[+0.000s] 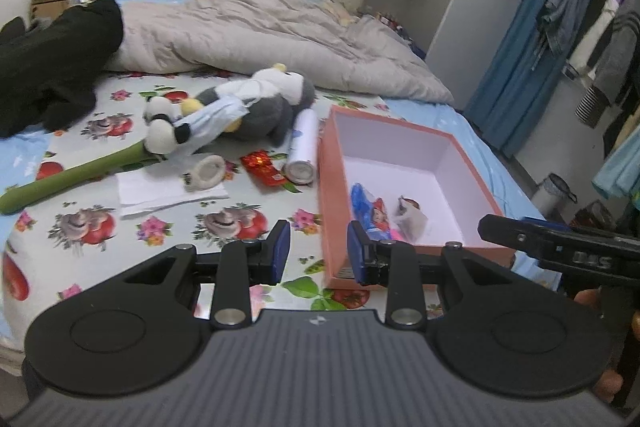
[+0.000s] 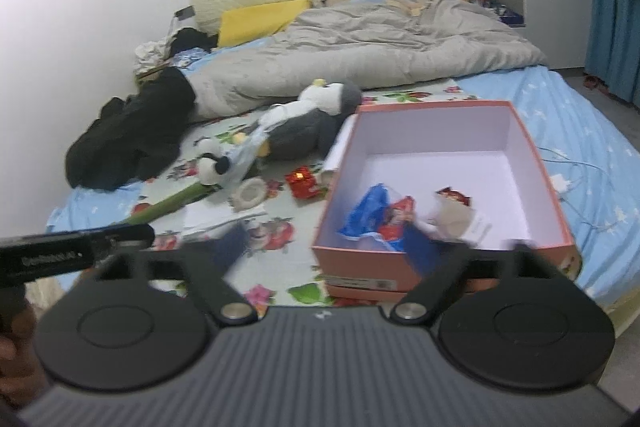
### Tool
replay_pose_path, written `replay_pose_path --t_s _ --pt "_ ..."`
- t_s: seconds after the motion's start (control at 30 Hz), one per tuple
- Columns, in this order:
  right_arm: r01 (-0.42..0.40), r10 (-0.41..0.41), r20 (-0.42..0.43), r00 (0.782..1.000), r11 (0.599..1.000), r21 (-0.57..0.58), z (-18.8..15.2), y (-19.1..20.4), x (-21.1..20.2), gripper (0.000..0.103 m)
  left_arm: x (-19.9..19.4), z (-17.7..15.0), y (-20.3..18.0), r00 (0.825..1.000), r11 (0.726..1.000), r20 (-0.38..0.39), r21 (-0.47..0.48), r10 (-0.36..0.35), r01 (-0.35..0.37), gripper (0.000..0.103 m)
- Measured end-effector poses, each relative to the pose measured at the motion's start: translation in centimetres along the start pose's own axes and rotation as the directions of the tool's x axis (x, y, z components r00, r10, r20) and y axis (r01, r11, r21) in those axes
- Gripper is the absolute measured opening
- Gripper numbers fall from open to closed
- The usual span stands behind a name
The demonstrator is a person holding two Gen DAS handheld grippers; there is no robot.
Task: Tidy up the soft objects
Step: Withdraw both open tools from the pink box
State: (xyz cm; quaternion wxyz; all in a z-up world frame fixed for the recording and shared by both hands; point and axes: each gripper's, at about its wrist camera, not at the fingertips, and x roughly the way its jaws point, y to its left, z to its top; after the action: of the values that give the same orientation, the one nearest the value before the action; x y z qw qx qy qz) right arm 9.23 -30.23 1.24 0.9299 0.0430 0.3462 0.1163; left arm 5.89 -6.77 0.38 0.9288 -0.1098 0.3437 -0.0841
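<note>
Two blurred right tongs [image 2: 328,247] pads; box [image 2: 536,183] contents indistinct

Matt pink cardboard box [image 2: 540,183], smooth white inside. Fuzzy grey-and-white plush penguin [image 1: 272,99]. Crinkled grey cloth quilt [image 1: 280,35]. Printed cotton-like bedsheet [image 1: 168,227]. Glossy red foil packet [image 1: 264,169]. Matt black plastic tongs [image 1: 314,251], shiny metal rivets.
</note>
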Motion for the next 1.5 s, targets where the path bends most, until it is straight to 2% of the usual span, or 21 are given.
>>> replay_pose_path --t_s 0.13,0.3,0.37,0.63,0.7,0.8,0.9,1.0,1.3,1.4,1.5 --pt "-0.041 0.041 -0.016 0.999 0.999 -0.022 0.6 2.0 -0.1 0.103 -1.2 -0.2 2.1 0.999 0.999 0.003 -0.030 0.045 -0.045 0.036" --pt "0.008 -0.016 -0.066 0.998 0.992 -0.122 1.5 5.3 0.1 0.103 -2.4 -0.3 5.0 0.994 0.992 -0.006 -0.056 0.112 -0.113 0.036" --pt "-0.008 -0.007 -0.097 0.995 0.989 -0.147 2.2 6.4 -0.2 0.103 -3.0 -0.1 6.1 0.990 0.987 -0.002 -0.072 0.143 -0.143 0.036" --pt "-0.003 -0.025 -0.191 0.981 0.989 -0.147 5.7 8.7 -2.0 0.103 -3.7 0.6 9.4 0.974 0.966 0.002 -0.128 0.225 -0.223 0.036" --pt "-0.031 0.003 -0.212 0.977 0.991 -0.130 6.7 8.8 -2.5 0.103 -3.2 0.5 9.7 0.974 0.965 -0.012 -0.131 0.228 -0.227 0.036" --pt "-0.011 -0.022 -0.192 0.981 0.986 -0.166 7.6 9.5 -2.8 0.103 -2.1 0.5 9.8 0.974 0.965 -0.029 -0.132 0.227 -0.229 0.036" --pt "-0.029 -0.002 -0.223 0.975 0.990 -0.136 8.2 9.4 -2.2 0.103 -0.8 0.5 9.9 0.975 0.966 -0.048 -0.135 0.217 -0.222 0.036" --pt "-0.023 -0.010 -0.218 0.976 0.989 -0.148 8.6 9.8 -1.6 0.103 0.5 0.6 9.7 0.976 0.968 -0.056 -0.128 0.211 -0.217 0.036" --pt "-0.008 -0.026 -0.260 0.965 0.991 -0.131 10.2 9.9 1.8 0.103 3.2 0.9 10.6 0.977 0.968 -0.093 -0.145 0.193 -0.205 0.036" --pt "-0.029 -0.009 -0.268 0.964 0.990 -0.136 10.3 10.3 3.1 0.103 4.2 1.4 11.4 0.977 0.966 -0.096 -0.160 0.190 -0.204 0.036" --pt "-0.042 0.009 -0.234 0.972 0.990 -0.136 10.2 10.6 5.2 0.103 5.5 2.1 12.7 0.977 0.962 -0.100 -0.182 0.189 -0.205 0.036"
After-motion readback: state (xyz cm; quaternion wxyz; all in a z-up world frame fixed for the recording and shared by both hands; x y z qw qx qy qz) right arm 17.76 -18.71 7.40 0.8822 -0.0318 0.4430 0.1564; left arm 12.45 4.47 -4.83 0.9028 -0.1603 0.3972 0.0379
